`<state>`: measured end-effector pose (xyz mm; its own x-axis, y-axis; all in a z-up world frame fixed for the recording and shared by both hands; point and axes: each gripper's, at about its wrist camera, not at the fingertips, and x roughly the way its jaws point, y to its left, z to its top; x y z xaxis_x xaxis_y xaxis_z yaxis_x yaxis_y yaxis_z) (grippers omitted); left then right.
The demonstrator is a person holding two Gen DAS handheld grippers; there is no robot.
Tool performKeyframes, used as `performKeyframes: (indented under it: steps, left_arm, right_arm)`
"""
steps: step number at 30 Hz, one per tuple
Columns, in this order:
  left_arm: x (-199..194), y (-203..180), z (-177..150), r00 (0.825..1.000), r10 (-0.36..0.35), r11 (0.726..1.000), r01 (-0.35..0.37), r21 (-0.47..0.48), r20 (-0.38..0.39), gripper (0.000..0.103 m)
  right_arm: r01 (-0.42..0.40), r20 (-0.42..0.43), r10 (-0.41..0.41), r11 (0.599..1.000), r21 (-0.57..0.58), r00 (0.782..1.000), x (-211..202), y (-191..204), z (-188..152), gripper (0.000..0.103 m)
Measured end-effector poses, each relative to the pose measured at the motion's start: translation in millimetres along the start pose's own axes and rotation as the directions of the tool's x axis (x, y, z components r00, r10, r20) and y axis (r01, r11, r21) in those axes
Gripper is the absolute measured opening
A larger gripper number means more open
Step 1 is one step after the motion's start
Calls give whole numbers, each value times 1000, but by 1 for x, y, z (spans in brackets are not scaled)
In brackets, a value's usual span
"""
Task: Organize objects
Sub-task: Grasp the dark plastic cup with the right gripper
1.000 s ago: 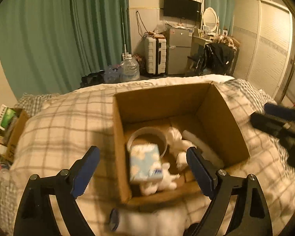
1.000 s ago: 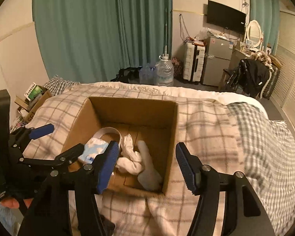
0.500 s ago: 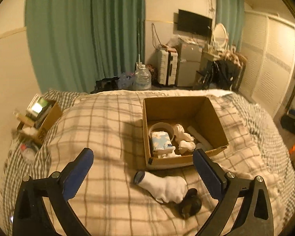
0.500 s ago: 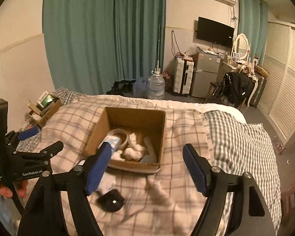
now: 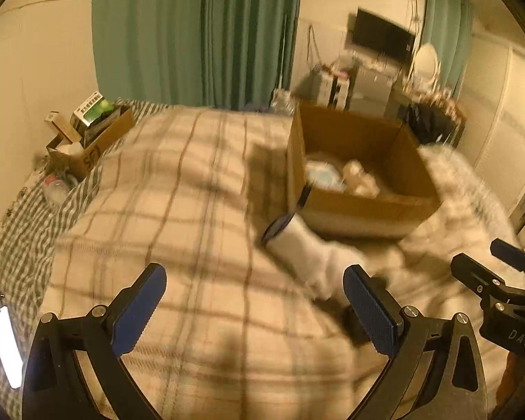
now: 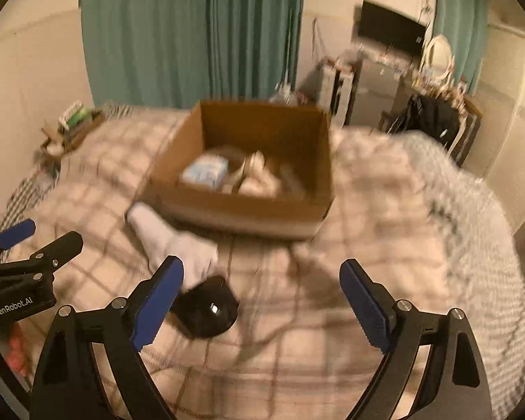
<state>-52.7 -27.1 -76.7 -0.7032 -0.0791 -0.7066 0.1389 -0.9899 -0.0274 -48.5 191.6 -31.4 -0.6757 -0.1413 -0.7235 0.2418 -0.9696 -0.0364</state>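
Note:
An open cardboard box (image 5: 353, 206) (image 6: 248, 210) stands on the plaid bed and holds a light blue tissue pack (image 6: 206, 171) and white cloth items (image 6: 262, 178). A white sock (image 5: 308, 255) (image 6: 171, 241) lies on the blanket just in front of the box. A black round object (image 6: 208, 311) lies next to the sock, by my right gripper's left finger. My left gripper (image 5: 255, 308) is open and empty, left of the sock. My right gripper (image 6: 262, 304) is open and empty, above the blanket in front of the box. Both views are blurred.
A small cardboard box with packets (image 5: 87, 136) sits at the bed's far left edge. A lit phone (image 5: 5, 346) lies at the left. Green curtains (image 5: 199, 31), a TV (image 6: 392, 31) and furniture stand behind the bed. The plaid blanket (image 5: 178, 210) stretches wide on the left.
Both grippers pulled back from over the box, then dropped lower toward the blanket in front of it. The sock and black object came into view. Both grippers stayed open.

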Motion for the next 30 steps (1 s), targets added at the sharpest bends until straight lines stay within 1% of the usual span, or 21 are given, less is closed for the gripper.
performKeyframes:
  steps: [2,5,7,11,15,20,22,25,26,27,28,30]
  left_arm:
    - [8,-4,-5,999,28,999,-27,47,-22,103]
    - [14,-5,-7,999,28,998,-25,57,-40,103]
    - [14,-2,-7,999,26,999,-24,47,-43,103]
    - [15,10,-7,998,42,999,-43,-6,-52,103]
    - [15,19,-7,997,48,998,-51,-48,-62,103]
    - [15,20,-7,996,57,997,-60,-51,-64,103]
    - [15,18,-8,996,63,997,-65,-42,-63,103]
    - [16,16,-8,996,70,997,-72,-33,-62,103]
    - [17,16,-8,995,73,997,-75,-33,-66,103]
    - [19,16,-9,995,74,996,-77,-35,-73,103]
    - [20,16,-10,994,73,996,-76,-37,-82,103]
    - [21,15,-12,993,67,997,-71,-40,-94,103]
  right_arm:
    - [0,-55,-1,1000,-15,999,18,4,-9,91]
    - [-7,-117,3,999,-35,993,37,11,-17,91]
    - [1,-149,-10,998,-57,989,45,19,-22,91]
    - [-14,-178,-9,992,-125,984,57,40,-29,91]
    - [4,-205,-39,986,-168,978,63,50,-36,91]
    - [-28,-229,-5,990,-138,973,77,55,-34,91]
    - [-14,-258,-17,993,-119,966,91,58,-32,91]
    - [-20,-300,-15,993,-113,954,109,62,-36,90]
    - [-21,-315,-16,993,-114,949,113,62,-37,88]
    - [-32,-341,-7,994,-108,940,119,60,-41,76]
    - [-36,-348,0,994,-99,938,121,58,-43,69]
    - [-50,-340,28,997,-59,940,118,50,-43,68]
